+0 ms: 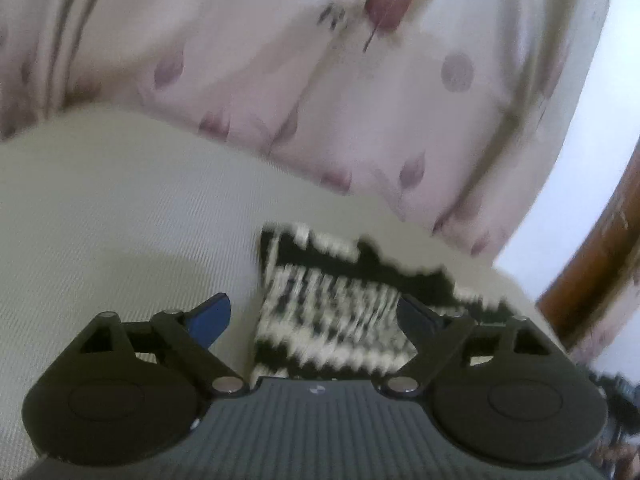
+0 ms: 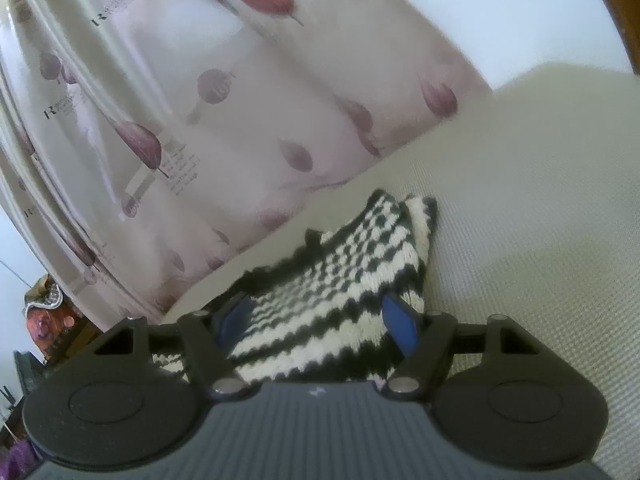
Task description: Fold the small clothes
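A cream bedspread (image 2: 540, 208) fills the low ground, a pale petal-print curtain (image 2: 200, 120) hanging behind it. The black-and-white knitted garment (image 2: 340, 280) lies folded on the spread at six o'clock. Only the right wrist view shows it sharp; the left blurs it. The left gripper (image 1: 316, 320) and the right gripper (image 2: 320, 320) both stand spread, pinching nothing.
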